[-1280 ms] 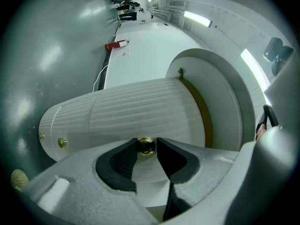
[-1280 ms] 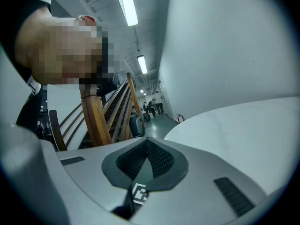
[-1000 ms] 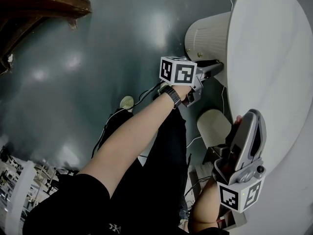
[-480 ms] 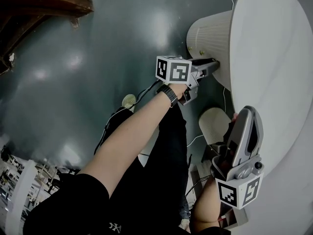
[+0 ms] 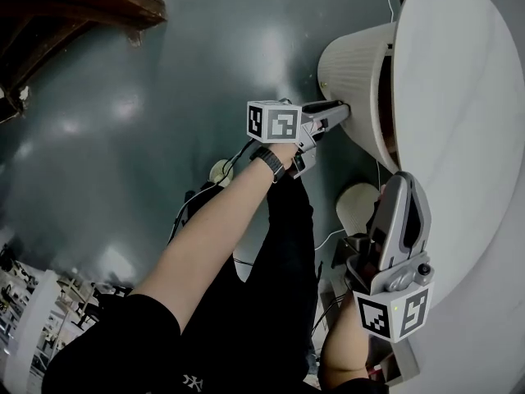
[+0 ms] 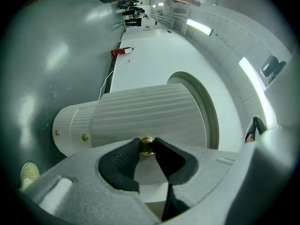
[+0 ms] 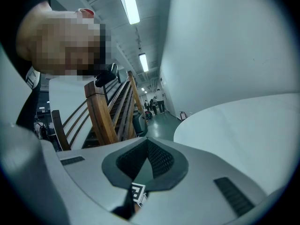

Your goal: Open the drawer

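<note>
Pale ribbed wood forms the cylinder-shaped drawer (image 5: 357, 76), which juts sideways from a round opening in the curved side of the white round table (image 5: 463, 105). Its flat end hangs over the glossy dark green floor (image 5: 164, 97), and that floor spreads wide toward the brown wooden staircase (image 5: 74, 6). The left gripper (image 5: 340, 112) points level, its jaws pinched on the small brass knob (image 6: 147, 146) at the drawer's end. The right gripper (image 5: 404, 189) hangs by the table's rim, jaws together, holding nothing.
</note>
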`<state>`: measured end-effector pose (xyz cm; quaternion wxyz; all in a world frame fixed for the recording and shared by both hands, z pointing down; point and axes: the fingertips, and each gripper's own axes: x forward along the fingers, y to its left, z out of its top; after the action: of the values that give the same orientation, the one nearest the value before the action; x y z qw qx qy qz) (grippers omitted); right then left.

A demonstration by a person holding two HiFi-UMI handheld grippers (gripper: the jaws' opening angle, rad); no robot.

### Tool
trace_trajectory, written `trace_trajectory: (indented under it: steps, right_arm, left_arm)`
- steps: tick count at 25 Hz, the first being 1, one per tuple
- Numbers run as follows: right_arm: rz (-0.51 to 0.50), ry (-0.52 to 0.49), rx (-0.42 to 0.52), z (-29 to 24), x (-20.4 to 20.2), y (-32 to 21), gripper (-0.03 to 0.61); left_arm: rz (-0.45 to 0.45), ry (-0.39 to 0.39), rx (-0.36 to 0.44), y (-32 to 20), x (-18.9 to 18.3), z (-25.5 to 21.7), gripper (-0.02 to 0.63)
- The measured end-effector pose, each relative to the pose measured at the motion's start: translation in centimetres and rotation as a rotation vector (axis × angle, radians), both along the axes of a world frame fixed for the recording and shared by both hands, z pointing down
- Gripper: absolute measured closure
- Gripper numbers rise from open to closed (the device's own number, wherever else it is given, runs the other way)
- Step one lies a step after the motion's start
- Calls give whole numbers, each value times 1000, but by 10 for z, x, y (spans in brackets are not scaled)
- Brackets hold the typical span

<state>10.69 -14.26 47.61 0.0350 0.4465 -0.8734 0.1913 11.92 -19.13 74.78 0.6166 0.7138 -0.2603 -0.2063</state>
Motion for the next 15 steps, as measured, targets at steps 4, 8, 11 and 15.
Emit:
trace_trajectory:
  steps: [4,8,11,15]
  right_arm:
    - [-9,19,-2,8,-15,12,563]
    - [-22,30,7,10,-29,24,563]
    - [-28,33,7,5,-34,31,563]
    - [-32,34,4,2,-38,38,563]
  left_arm:
    - [-8,1,-5,12,-18,2,506]
    - [-10,6,-2,22,-32,2,506]
    - [-10,6,2,28,-38,-3,506]
    - [-5,7,9,32,-44,-7,506]
